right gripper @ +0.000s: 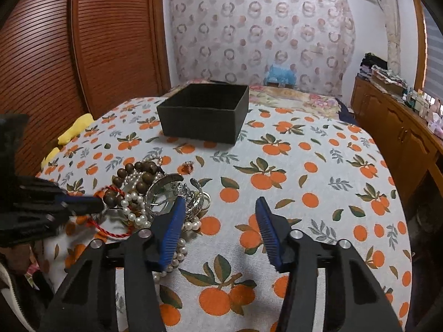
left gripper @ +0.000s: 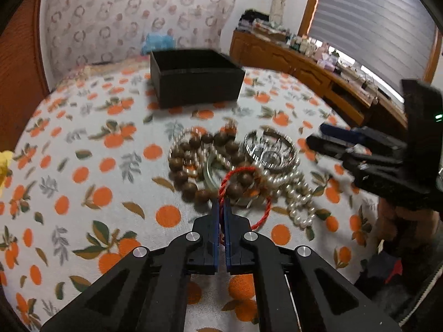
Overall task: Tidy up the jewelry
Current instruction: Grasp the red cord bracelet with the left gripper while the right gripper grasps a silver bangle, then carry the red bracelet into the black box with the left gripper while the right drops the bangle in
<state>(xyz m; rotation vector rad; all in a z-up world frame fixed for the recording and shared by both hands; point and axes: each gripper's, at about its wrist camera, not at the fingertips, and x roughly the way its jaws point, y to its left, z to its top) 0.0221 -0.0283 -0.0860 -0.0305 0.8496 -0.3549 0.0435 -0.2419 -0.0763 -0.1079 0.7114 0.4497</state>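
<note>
In the left wrist view, the left gripper sits at lower centre with its blue-padded jaws pressed together on a twisted red cord bracelet, whose loop arcs up and to the right of the fingertips. Just above it, at mid frame, lies the heap of jewelry: a strand of large dark brown wooden beads, a tangle of white pearl strands toward the right, and a cluster of silver metal bangles at the heap's upper right. All rest on a white bedspread printed with oranges and green leaves. An open black rectangular box stands near the top centre, well apart from the heap. The right gripper enters from the right edge, its tips near the bangles.

In the right wrist view, the right gripper fills the lower centre, its jaws partly apart with nothing between them; only bedspread shows in the gap. Its left blue finger overlaps the pearls and bangles, and whether it touches them is unclear. The left gripper reaches in from the left edge at the red cord. The wooden beads lie in the upper part of the heap; the black box stands above centre.
</note>
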